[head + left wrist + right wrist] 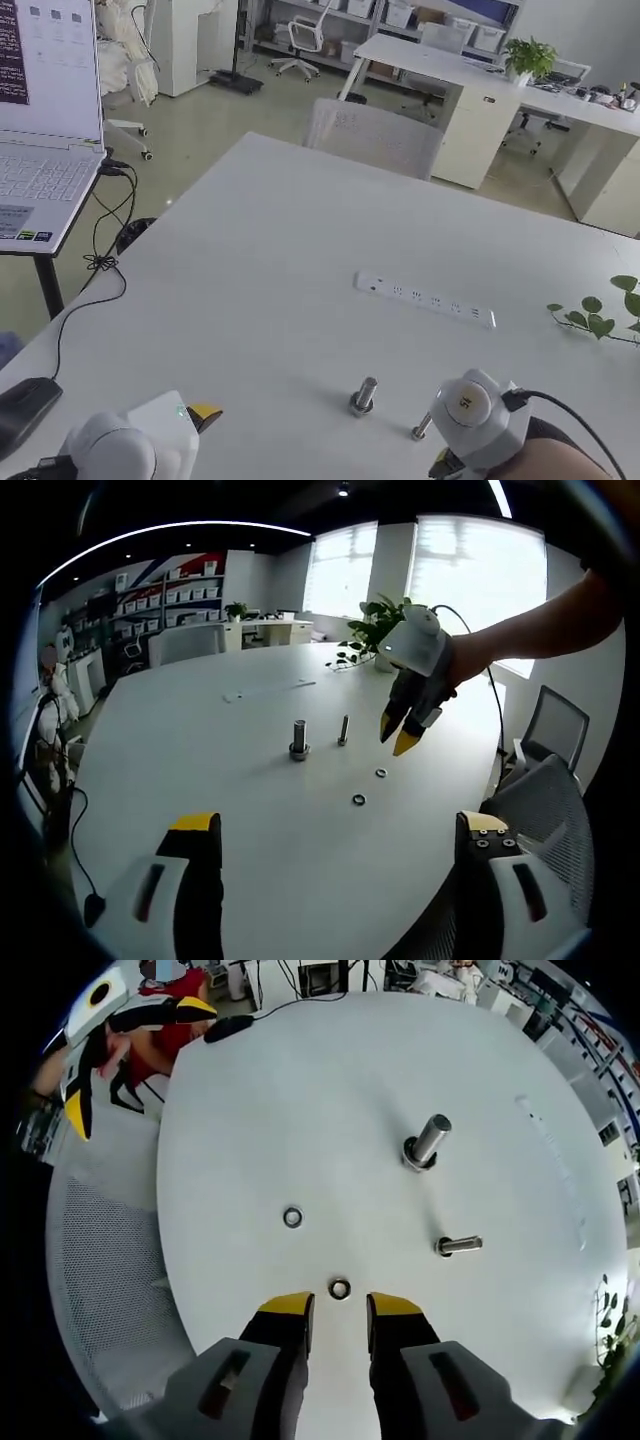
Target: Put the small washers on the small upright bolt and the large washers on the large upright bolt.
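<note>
My right gripper (338, 1312) hovers over a washer (339, 1288)
Its jaws stand narrowly apart, empty; on my left gripper (338, 825) they gape wide, empty

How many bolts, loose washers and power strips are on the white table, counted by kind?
Upright bolts: 2, the large bolt and the small bolt.
Loose washers: 2, the near washer and the far washer.
Power strip: 1.
Total: 5.
</note>
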`<state>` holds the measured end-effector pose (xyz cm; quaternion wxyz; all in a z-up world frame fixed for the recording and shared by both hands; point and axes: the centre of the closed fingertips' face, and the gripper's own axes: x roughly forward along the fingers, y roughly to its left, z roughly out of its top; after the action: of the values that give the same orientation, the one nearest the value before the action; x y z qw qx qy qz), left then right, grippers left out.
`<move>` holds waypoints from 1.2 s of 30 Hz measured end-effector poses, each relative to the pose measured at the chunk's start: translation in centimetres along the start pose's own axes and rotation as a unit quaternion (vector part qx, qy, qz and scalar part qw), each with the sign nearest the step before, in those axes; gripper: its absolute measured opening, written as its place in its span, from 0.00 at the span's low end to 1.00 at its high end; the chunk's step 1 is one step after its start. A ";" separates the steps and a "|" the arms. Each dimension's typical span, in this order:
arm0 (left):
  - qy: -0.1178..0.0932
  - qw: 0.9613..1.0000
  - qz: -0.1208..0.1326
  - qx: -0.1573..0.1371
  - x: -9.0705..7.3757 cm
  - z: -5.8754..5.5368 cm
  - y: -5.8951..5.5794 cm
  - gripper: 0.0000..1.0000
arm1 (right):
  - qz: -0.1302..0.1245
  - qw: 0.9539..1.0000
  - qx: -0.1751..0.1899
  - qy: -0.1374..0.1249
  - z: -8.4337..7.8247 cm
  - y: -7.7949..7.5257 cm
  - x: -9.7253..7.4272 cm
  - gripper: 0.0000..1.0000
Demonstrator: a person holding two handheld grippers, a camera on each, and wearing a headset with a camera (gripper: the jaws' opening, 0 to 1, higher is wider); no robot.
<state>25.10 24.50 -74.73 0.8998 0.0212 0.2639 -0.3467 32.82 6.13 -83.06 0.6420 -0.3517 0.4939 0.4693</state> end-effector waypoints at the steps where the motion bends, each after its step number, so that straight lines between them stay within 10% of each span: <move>1: 0.001 1.000 0.000 0.000 0.0 -0.1 0.0 0.97 | 0.001 1.000 0.002 -0.001 -0.1 0.0 0.1 0.23; 36: 0.010 1.000 -0.017 0.010 0.8 -0.2 -0.1 0.94 | -0.007 1.000 0.024 0.007 -1.7 -0.4 4.6 0.21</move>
<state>25.40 23.98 -75.24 0.8909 0.0289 0.2699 -0.3641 33.03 5.63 -87.99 0.6499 -0.3429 0.5070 0.4505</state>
